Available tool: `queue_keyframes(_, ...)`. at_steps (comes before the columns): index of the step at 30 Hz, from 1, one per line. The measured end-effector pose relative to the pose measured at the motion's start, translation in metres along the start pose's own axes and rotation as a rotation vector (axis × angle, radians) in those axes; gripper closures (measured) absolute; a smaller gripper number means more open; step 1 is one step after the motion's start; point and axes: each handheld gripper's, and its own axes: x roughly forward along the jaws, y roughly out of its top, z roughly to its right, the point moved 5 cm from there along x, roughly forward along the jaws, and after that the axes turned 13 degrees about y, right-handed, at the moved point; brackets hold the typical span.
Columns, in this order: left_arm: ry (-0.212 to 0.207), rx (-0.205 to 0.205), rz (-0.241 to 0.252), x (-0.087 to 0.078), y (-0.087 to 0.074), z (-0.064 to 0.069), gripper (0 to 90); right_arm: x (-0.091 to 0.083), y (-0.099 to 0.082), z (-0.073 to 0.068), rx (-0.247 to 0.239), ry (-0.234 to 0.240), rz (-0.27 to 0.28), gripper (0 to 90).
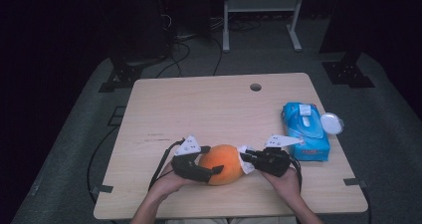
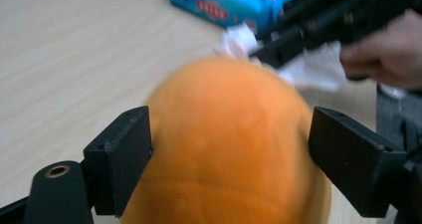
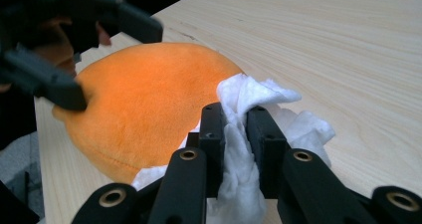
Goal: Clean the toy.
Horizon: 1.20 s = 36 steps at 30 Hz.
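An orange plush ball [image 1: 224,164] lies on the wooden table [image 1: 199,109] near its front edge. My left gripper [image 1: 211,160] comes in from the left, and its jaws straddle the ball [image 2: 224,144] on both sides without denting it. From the right, my right gripper [image 1: 246,159] is shut on a crumpled white tissue [image 3: 259,92]. The tissue [image 1: 246,165] rests against the ball's right side [image 3: 149,104]. In the left gripper view, the right gripper [image 2: 263,55] and tissue [image 2: 318,69] show just behind the ball.
A blue pack of wipes [image 1: 303,129] lies at the table's right edge, with a round white lid [image 1: 332,123] beside it. A cable hole [image 1: 255,87] sits at the far middle of the table. Dark floor, stands and cables surround the table.
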Motion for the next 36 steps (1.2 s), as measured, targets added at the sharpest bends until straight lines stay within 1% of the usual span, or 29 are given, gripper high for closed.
queue_keyframes(1,0.007,0.016,-0.011,0.003,-0.002,0.002,18.5,0.0,-0.001,0.002,0.012,0.008,0.003,77.7)
queue_keyframes(3,0.038,0.064,-0.012,0.007,-0.003,0.007,29.3,0.001,-0.003,0.003,0.029,0.017,0.001,78.0)
queue_keyframes(5,0.081,0.125,0.027,0.007,-0.001,0.009,39.6,0.0,-0.003,0.002,0.04,0.026,0.008,78.3)
queue_keyframes(6,0.095,0.143,0.047,0.008,0.001,0.01,42.2,0.0,-0.002,0.002,0.041,0.027,0.013,78.4)
queue_keyframes(10,0.174,0.256,0.076,0.012,0.008,0.012,45.5,-0.003,0.002,0.003,0.054,0.032,0.043,78.5)
queue_keyframes(11,0.19,0.274,0.077,0.014,0.009,0.012,45.8,-0.003,0.002,0.003,0.05,0.028,0.049,78.5)
queue_keyframes(12,0.196,0.285,0.08,0.015,0.009,0.013,45.7,-0.004,0.004,0.001,0.044,0.028,0.055,78.5)
queue_keyframes(14,0.191,0.286,0.076,0.016,0.01,0.014,45.4,-0.005,0.009,-0.006,0.02,0.049,0.073,78.5)
queue_keyframes(15,0.178,0.273,0.071,0.015,0.01,0.013,44.1,-0.005,0.011,-0.01,-0.003,0.047,0.066,78.5)
queue_keyframes(16,0.157,0.243,0.069,0.014,0.01,0.012,40.5,-0.003,0.012,-0.014,-0.026,0.04,0.051,78.5)
queue_keyframes(17,0.128,0.19,0.077,0.012,0.011,0.009,35.2,-0.002,0.011,-0.016,-0.038,0.036,0.038,78.5)
queue_keyframes(18,0.103,0.122,0.093,0.01,0.012,0.006,29.3,0.0,0.009,-0.016,-0.038,0.041,0.034,78.6)
queue_keyframes(19,0.094,0.072,0.1,0.008,0.012,0.002,23.3,0.001,0.007,-0.015,-0.038,0.044,0.027,78.6)
queue_keyframes(20,0.102,0.055,0.091,0.009,0.012,0.0,18.2,0.001,0.006,-0.015,-0.039,0.046,0.022,78.6)
queue_keyframes(21,0.104,0.047,0.072,0.011,0.009,-0.001,15.7,0.002,0.007,-0.016,-0.042,0.047,0.024,78.6)
queue_keyframes(22,0.097,0.038,0.051,0.014,0.006,0.0,16.1,0.002,0.008,-0.018,-0.057,0.044,0.017,78.5)
queue_keyframes(23,0.095,0.049,0.035,0.017,0.003,0.002,20.3,0.003,0.009,-0.02,-0.073,0.042,0.013,78.5)
queue_keyframes(24,0.111,0.074,0.034,0.018,0.001,0.005,24.5,0.004,0.009,-0.021,-0.084,0.034,0.005,78.5)
queue_keyframes(26,0.163,0.144,0.055,0.019,0.002,0.009,35.5,0.006,0.007,-0.02,-0.088,0.021,-0.009,78.4)
queue_keyframes(27,0.193,0.18,0.07,0.02,0.003,0.011,39.4,0.005,0.007,-0.019,-0.078,0.018,-0.003,78.4)
queue_keyframes(28,0.219,0.214,0.087,0.02,0.005,0.012,41.8,0.004,0.007,-0.018,-0.076,0.011,0.003,78.4)
queue_keyframes(29,0.245,0.238,0.101,0.02,0.007,0.013,44.0,0.003,0.008,-0.017,-0.079,0.003,0.008,78.4)
queue_keyframes(31,0.292,0.272,0.118,0.022,0.011,0.013,46.3,0.001,0.011,-0.018,-0.083,0.005,0.025,78.4)
queue_keyframes(32,0.301,0.283,0.118,0.024,0.011,0.013,46.3,0.001,0.012,-0.02,-0.087,0.008,0.023,78.4)
queue_keyframes(33,0.288,0.287,0.115,0.024,0.01,0.013,45.9,0.003,0.011,-0.02,-0.092,0.007,0.016,78.3)
queue_keyframes(34,0.269,0.279,0.106,0.024,0.009,0.013,45.0,0.005,0.009,-0.02,-0.095,0.006,0.004,78.4)
queue_keyframes(35,0.249,0.261,0.103,0.022,0.008,0.011,44.2,0.007,0.006,-0.018,-0.09,0.011,-0.002,78.4)
queue_keyframes(36,0.228,0.232,0.097,0.02,0.006,0.008,44.1,0.007,0.004,-0.016,-0.075,0.017,-0.004,78.5)
